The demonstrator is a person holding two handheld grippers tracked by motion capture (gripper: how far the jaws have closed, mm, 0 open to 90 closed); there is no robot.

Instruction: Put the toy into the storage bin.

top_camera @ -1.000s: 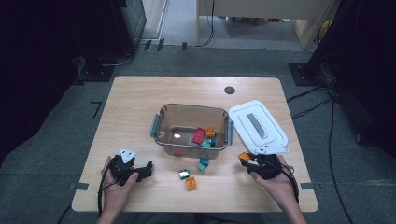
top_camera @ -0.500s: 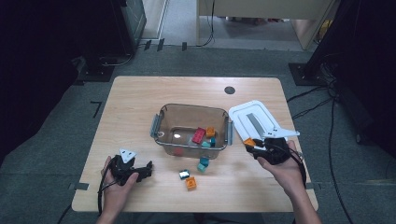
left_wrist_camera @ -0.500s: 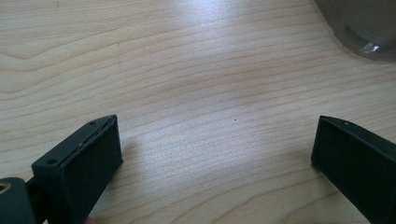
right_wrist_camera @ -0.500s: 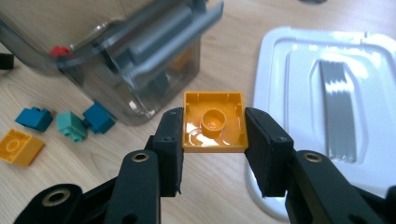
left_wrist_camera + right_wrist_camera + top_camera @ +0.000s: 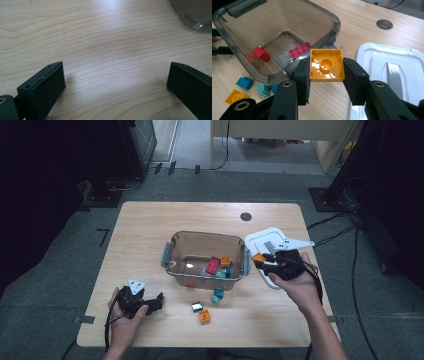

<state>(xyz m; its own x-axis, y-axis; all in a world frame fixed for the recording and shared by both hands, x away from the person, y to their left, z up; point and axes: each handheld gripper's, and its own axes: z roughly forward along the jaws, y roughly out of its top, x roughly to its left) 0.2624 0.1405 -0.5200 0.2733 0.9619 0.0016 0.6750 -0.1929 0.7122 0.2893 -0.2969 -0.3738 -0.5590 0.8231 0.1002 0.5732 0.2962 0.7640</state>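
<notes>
Left gripper (image 5: 159,301): positioned near the front left corner of the worktop (image 5: 150,227), held in the person's left hand (image 5: 122,322). Its jaws stand wide apart over bare wood in the left gripper view; the claw is released and nothing lies between the jaws.

Loose blocks: three lie near the front edge, just in front of the bin. These are a small dark block with a pale top (image 5: 197,307), a teal block (image 5: 217,296) touching or almost touching the bin wall, and an orange block (image 5: 204,316) nearest the edge.

Clear bin (image 5: 175,242): stands at the middle of the worktop, with grey latches on its left and right ends. Inside, a red studded brick (image 5: 212,265), an orange brick (image 5: 225,261) and teal pieces lie toward the right end.

Right gripper (image 5: 260,261): held in the person's right hand (image 5: 295,287) at the bin's right rim, above the edge of the white lid (image 5: 272,236). The claw is clenched on an orange square block (image 5: 327,65), hollow underside toward the camera, one pad on each side wall.

White lid: lies flat near the right edge of the worktop, just right of the bin.

No readable writing, brand or label appears on any item.
</notes>
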